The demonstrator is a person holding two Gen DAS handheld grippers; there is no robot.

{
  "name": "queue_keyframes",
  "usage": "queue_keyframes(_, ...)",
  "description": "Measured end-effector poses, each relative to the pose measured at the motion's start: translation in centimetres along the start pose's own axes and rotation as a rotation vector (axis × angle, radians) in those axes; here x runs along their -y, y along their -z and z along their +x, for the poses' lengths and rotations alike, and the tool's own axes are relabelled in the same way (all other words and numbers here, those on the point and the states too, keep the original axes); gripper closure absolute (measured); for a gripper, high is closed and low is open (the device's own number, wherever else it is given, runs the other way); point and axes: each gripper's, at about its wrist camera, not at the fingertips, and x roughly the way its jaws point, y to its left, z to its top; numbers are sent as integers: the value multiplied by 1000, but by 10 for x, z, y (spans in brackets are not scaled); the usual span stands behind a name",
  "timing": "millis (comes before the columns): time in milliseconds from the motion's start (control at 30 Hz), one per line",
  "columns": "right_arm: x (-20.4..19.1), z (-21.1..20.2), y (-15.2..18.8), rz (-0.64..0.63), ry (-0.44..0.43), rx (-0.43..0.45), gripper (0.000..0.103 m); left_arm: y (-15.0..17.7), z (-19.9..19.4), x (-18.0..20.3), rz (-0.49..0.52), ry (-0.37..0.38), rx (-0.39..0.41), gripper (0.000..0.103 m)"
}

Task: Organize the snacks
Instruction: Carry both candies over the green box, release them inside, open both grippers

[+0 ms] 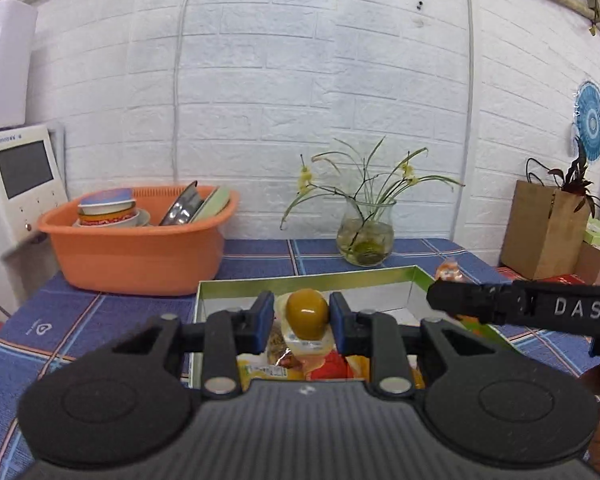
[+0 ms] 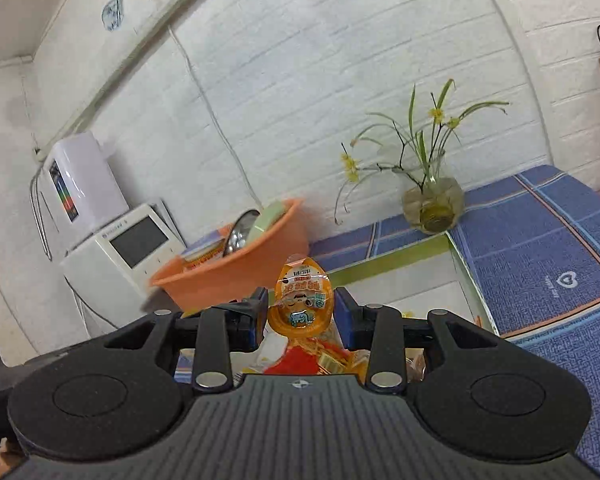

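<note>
Left gripper jaws clamping yellow-brown snack (over box)

basin left of vase, behind box.

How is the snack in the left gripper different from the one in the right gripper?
The left gripper's egg snack is plain olive-yellow and shows no printing; the right gripper's orange snack has a printed cartoon label. The egg snack shows its rounded shell, the orange snack its flat lid. Both are egg-shaped, held over the box.
</note>
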Motion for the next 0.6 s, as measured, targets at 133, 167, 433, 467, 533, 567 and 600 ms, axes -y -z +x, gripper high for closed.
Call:
queue_keyframes(133, 3, 16, 9, -33, 27, -53, 40, 10, 18, -1, 27, -11, -40, 77)
queue_keyframes(167, 3, 18, 10, -36, 26, -63, 40, 11, 20, -2, 19, -7, -43, 77)
queue_keyframes(433, -3, 28, 16, -79, 28, -107, 40, 20, 27, -1, 31, 14, -63, 77)
queue_keyframes(467, -4, 28, 16, -88, 37, -104, 40, 21, 27, 0, 39, 9, -64, 77)
queue_keyframes(533, -3, 28, 16, -99, 44, -104, 40, 22, 28, 1, 46, 2, -67, 77)
queue_keyframes(567, -3, 28, 16, -100, 45, -103, 40, 22, 28, 2, 49, -1, -69, 77)
queue_keyframes(600, -3, 28, 17, -101, 48, -103, 40, 23, 28, 2, 52, -6, -69, 77)
